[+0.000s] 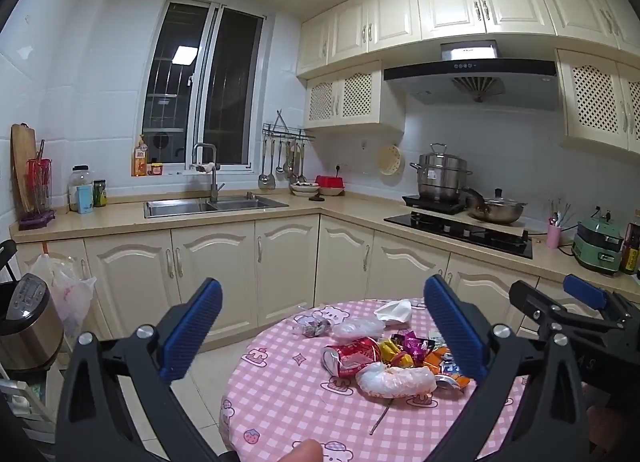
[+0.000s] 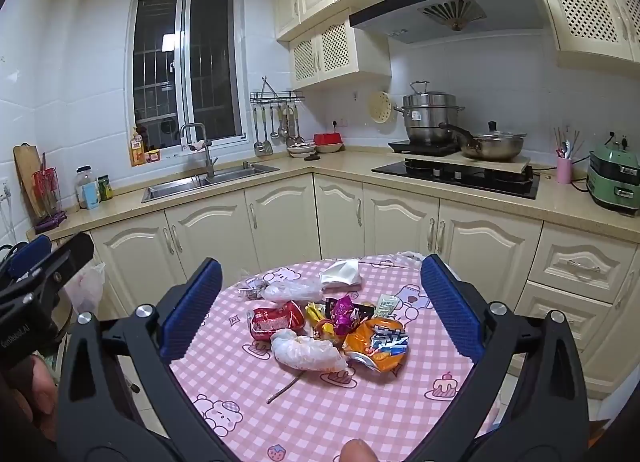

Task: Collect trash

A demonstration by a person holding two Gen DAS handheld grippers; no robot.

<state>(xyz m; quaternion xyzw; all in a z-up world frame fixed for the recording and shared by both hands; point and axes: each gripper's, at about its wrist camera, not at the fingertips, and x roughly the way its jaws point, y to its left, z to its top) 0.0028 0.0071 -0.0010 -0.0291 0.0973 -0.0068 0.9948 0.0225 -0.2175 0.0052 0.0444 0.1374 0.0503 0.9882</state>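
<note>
A heap of trash lies on the round table with the pink checked cloth (image 2: 320,414): a crushed red can (image 2: 276,320), a crushed orange can (image 2: 378,342), a clear plastic bag (image 2: 308,354), bright candy wrappers (image 2: 340,312), a white tissue (image 2: 342,272) and a thin stick (image 2: 284,386). My right gripper (image 2: 320,310) stands open above the near part of the table, nothing between its blue pads. My left gripper (image 1: 322,336) is open too, level with the red can (image 1: 352,356) and plastic bag (image 1: 394,380). The right gripper (image 1: 576,302) shows at the left wrist view's right edge.
Cream kitchen cabinets and a counter wrap behind the table, with a sink (image 2: 208,181), a stove (image 2: 460,175) bearing steel pots and a green cooker (image 2: 614,177). A plastic bag (image 1: 68,290) hangs from the counter at the left, beside a rice cooker (image 1: 28,322).
</note>
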